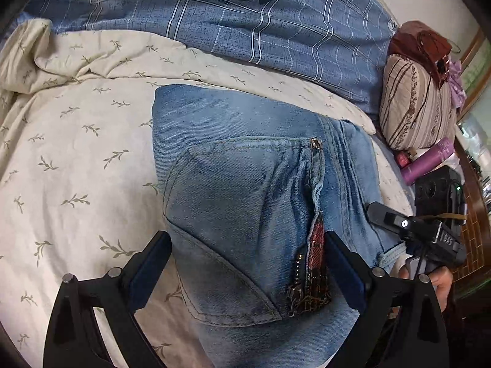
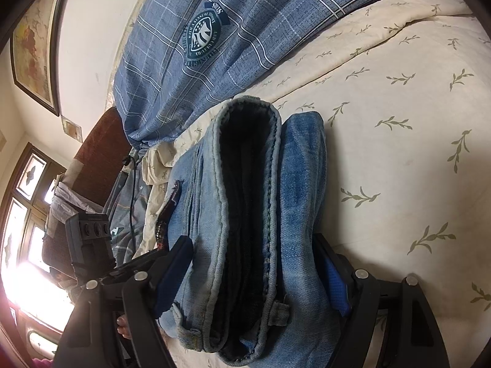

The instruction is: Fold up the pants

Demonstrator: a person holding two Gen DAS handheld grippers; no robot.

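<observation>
The folded blue jeans (image 1: 245,165) lie as a thick bundle on the cream leaf-print sheet (image 1: 76,159), back pocket and a beaded red patch (image 1: 313,263) facing up. My left gripper (image 1: 245,245) is open and hangs over the near end, one finger on each side of the bundle. In the right wrist view the stacked layers of the jeans (image 2: 245,214) show end-on, waistband nearest. My right gripper (image 2: 254,279) is rolled on its side and shut on this stack, pads pressed into the denim on both sides. One of its fingers (image 1: 380,214) rests on the bundle's right edge.
A blue plaid duvet (image 1: 245,24) lies heaped behind the jeans. A striped pillow (image 1: 414,107) with reddish clothes on it and a purple bottle (image 1: 426,162) sit at the bed's right side. A framed picture (image 2: 33,40) hangs on the wall beside a window (image 2: 24,214).
</observation>
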